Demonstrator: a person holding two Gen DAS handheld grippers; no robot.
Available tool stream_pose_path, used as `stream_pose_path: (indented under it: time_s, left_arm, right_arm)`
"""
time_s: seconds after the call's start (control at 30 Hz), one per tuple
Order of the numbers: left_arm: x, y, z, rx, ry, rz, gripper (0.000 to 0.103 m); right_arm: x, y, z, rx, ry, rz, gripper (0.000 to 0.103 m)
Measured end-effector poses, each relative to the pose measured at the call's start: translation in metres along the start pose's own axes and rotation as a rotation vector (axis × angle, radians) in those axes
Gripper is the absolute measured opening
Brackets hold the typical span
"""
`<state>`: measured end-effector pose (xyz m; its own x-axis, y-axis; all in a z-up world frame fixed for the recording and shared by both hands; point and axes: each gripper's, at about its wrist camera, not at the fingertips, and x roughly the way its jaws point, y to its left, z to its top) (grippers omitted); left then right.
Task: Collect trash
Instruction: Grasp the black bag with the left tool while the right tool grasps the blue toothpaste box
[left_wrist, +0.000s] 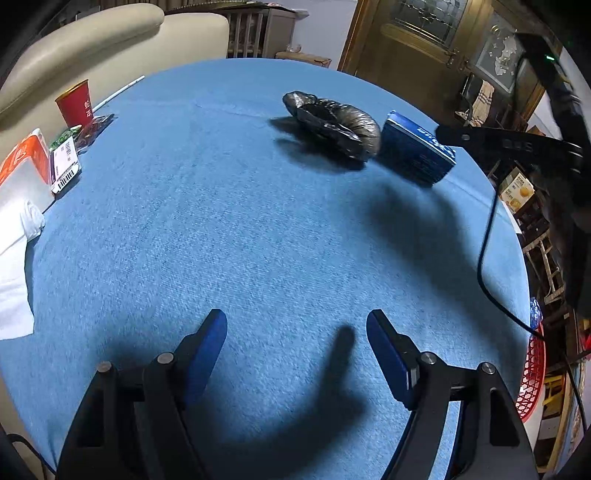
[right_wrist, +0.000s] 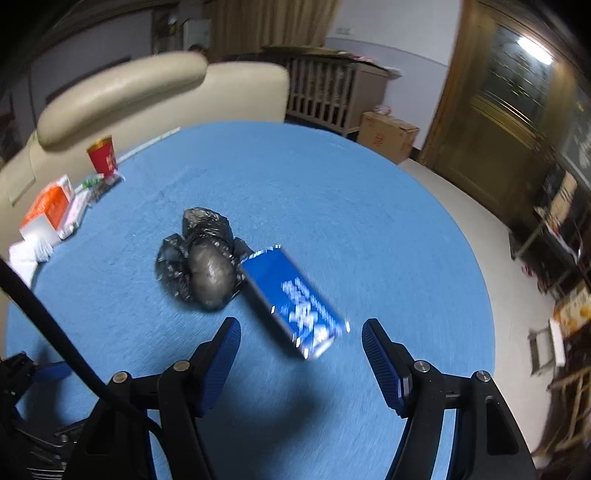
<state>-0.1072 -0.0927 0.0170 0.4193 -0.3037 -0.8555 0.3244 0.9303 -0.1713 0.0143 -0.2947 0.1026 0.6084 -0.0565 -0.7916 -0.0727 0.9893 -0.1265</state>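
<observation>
With both the left gripper (left_wrist: 297, 330) and right gripper (right_wrist: 301, 341) being held open and empty, the blue carton (right_wrist: 293, 301), lying beside the black bag (right_wrist: 205, 258) mid-table, is being judged light, crushable, best pinched across its narrow sides.

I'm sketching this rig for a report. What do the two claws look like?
Both match: the left claw and right claw have black plastic linkage arms with silver pivot pins and flat fingers faced with ribbed blue pads. A thin black cable trails from the right one.

Cream sofa (right_wrist: 147, 92) behind blue table (right_wrist: 369, 221), slatted cabinet (right_wrist: 332, 96), wooden door (right_wrist: 498, 122), pale floor (right_wrist: 498, 236)
</observation>
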Motion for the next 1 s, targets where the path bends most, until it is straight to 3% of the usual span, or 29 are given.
stream_pose_path:
  time_s: [0.27,0.3,0.37,0.6,0.8,0.97,1.0]
  left_arm:
    - [0.011,0.005,0.023,-0.016,0.013,-0.004,0.078]
    - [0.013,0.003,0.029,-0.017,0.012,-0.006,0.078]
    - [0.016,-0.003,0.043,-0.023,0.005,-0.016,0.078]
    - [0.036,-0.029,0.113,-0.115,-0.04,-0.055,0.078]
    - [0.072,-0.055,0.163,-0.154,-0.028,0.011,0.078]
    - [0.11,-0.062,0.182,-0.101,0.057,0.1,0.078]
    - [0.113,-0.061,0.181,-0.098,0.067,0.097,0.067]
  right_arm:
    - [0.066,0.005,0.021,-0.097,0.115,-0.011,0.071]
    - [0.073,0.003,0.019,-0.083,0.128,-0.005,0.069]
    - [0.076,-0.006,0.016,-0.024,0.125,0.031,0.054]
    - [0.04,-0.041,-0.014,0.134,0.064,0.056,0.049]
    - [0.002,-0.061,-0.057,0.253,0.027,0.088,0.049]
    - [-0.014,-0.063,-0.08,0.306,0.015,0.104,0.049]
    - [-0.016,-0.064,-0.084,0.321,0.013,0.107,0.049]
